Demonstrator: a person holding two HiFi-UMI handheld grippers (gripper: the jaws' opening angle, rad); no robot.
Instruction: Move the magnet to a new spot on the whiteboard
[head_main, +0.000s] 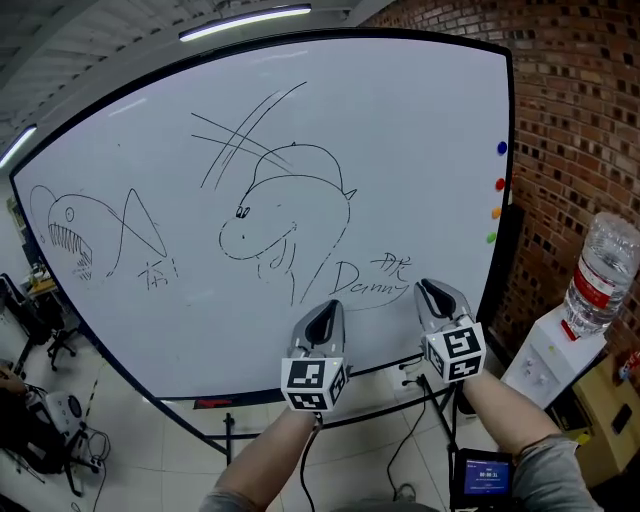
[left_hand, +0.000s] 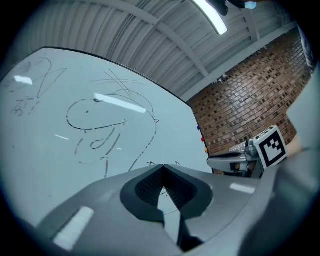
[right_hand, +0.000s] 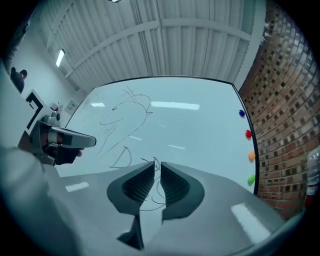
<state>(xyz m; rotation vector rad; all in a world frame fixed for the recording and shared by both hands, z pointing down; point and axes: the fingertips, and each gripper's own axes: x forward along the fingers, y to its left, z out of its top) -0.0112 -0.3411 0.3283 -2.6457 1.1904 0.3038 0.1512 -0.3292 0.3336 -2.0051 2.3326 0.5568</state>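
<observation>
I hold both claws empty before the whiteboard's (head_main: 400, 150) lower part: left gripper (head_main: 324, 314) jaws pinched together, right gripper (head_main: 429, 291) jaws a narrow slit apart. The magnets, blue (head_main: 502, 148), red (head_main: 500, 184), orange (head_main: 495, 213) and green (head_main: 491, 238), sit in a column on the whiteboard's right edge, well apart from both claws.

Right gripper (right_hand: 157, 164), jaws narrowly apart, points at the drawn-on whiteboard (right_hand: 195, 125).

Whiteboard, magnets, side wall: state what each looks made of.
Whiteboard: smooth glossy white panel, likely coated steel or melamine; ceiling lights reflect in it. Magnets: small coloured buttons, probably plastic-capped; too small to confirm. Wall: rough red-brown brick with visible mortar joints.
</observation>
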